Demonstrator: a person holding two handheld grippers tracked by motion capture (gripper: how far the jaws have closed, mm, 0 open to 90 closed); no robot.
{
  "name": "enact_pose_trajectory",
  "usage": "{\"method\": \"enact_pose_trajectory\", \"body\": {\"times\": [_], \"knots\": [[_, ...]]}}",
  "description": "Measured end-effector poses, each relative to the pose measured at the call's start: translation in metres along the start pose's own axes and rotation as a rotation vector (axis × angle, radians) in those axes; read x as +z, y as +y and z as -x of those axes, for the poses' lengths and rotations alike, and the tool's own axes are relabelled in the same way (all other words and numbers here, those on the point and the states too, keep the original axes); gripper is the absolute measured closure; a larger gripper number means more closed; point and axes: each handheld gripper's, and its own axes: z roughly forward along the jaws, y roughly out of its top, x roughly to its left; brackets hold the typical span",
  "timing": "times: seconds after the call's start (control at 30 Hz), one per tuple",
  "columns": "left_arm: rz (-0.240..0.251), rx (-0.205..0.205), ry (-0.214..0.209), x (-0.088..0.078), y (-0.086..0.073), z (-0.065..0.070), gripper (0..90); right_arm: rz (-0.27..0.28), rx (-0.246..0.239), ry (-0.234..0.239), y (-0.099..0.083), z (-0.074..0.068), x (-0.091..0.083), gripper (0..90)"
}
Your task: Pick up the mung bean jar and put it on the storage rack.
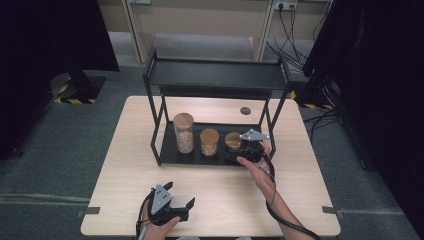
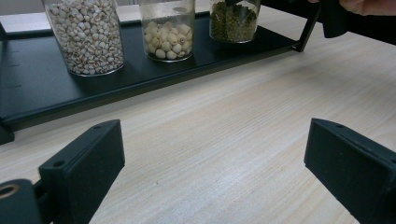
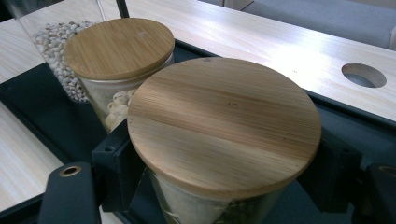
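**Right gripper view: jaws clamped on the green-bean jar**

Right gripper view has the two black jaws pressed against opposite sides of the glass jar (image 3: pixel 224 140), just under its round wooden lid. Green beans show through the glass at the bottom edge of that view. The jar stands on the black tray (image 3: pixel 42 116) of the rack, at the end of a row. Just beside it, close but whether touching cannot be told, is a second jar (image 3: pixel 119 51) with a wooden lid and pale round seeds inside; a third jar of small white grains sits behind that one.

From the high view, the right gripper (image 1: pixel 248 148) reaches over the front edge of the tray with the person's hand behind it, holding the rightmost jar (image 1: pixel 233 142) of three. The middle jar (image 1: pixel 209 142) and the tall jar (image 1: pixel 184 132) stand to its left on the same lower shelf of the rack (image 1: pixel 215 75), which rests on the wooden table (image 1: pixel 125 165).

The left gripper (image 1: pixel 176 202) rests low near the table's near edge, well apart from the rack. In the left gripper view its jaws stand wide apart with bare tabletop between them, grasping nothing. That view looks toward the tray, where the three jars stand in a row.
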Motion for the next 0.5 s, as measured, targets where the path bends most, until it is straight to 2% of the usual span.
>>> {"method": "enact_pose_trajectory", "body": {"times": [0.33,0.5], "knots": [[0.000,0.002,-0.001,0.000,0.000,0.000,4.6,-0.010,0.011,-0.015,0.003,-0.001,0.013,25.4],[-0.002,0.004,-0.003,0.000,0.000,0.000,4.6,-0.022,0.002,-0.021,0.003,-0.003,0.017,25.4]]}}
